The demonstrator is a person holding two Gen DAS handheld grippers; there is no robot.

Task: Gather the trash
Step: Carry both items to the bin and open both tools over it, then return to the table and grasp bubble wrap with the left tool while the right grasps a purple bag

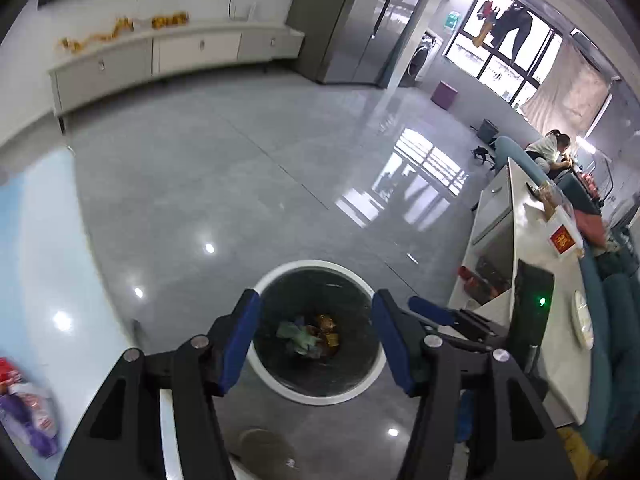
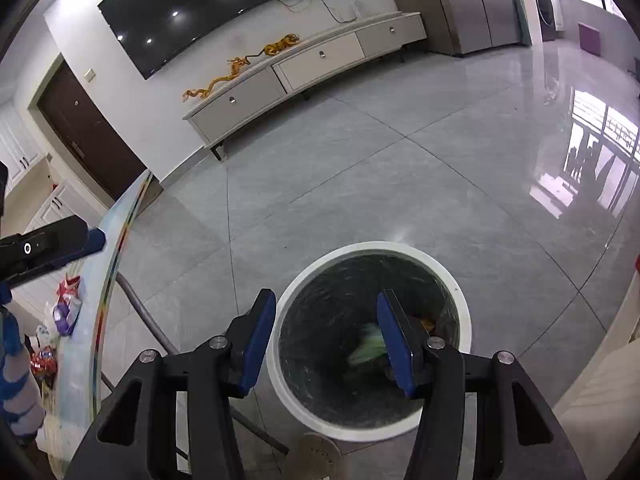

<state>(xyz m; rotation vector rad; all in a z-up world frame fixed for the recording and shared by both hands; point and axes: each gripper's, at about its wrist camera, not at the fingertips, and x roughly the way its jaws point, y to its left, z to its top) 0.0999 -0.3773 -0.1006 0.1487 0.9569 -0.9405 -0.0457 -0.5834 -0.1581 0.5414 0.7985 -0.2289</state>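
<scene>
1. The left claw (image 1: pixel 316 340) hangs over the trash bin (image 1: pixel 276 380) with its blue fingers (image 1: pixel 240 338) spread wide and nothing between them.
2. The right claw (image 2: pixel 326 338) is likewise spread and empty above the same bin (image 2: pixel 464 312), which stands on the grey tiled floor (image 2: pixel 360 168). A pale green scrap (image 2: pixel 366 350) shows as a blur inside the bin, just left of the right-hand finger.
3. From the left wrist view, the bin's dark liner holds crumpled wrappers (image 1: pixel 316 334) at its bottom: greenish paper and gold foil, lying in a loose heap.
4. More trash remains on the counter (image 2: pixel 86 360), at about 9 o'clock in the right wrist view: a red and white packet (image 2: pixel 68 284), a purple and white packet (image 2: pixel 66 314) just below it, and red wrappers (image 2: pixel 44 362) nearer the edge of the frame.
5. The same purple packet (image 1: pixel 28 416) appears at 8 o'clock in the left wrist view, blurred, on the pale blue counter (image 1: pixel 44 240).
6. Judged by their look, these packets are light, thin and crinkly film. They probably crush flat under the fingers and may slide on the smooth counter top.
7. A sensible hold is probably across a raised fold or a crumpled corner, pinching from above, rather than on a flat face, where the film could slip out.
8. They are not fragile, so a firm squeeze should do no harm.
</scene>
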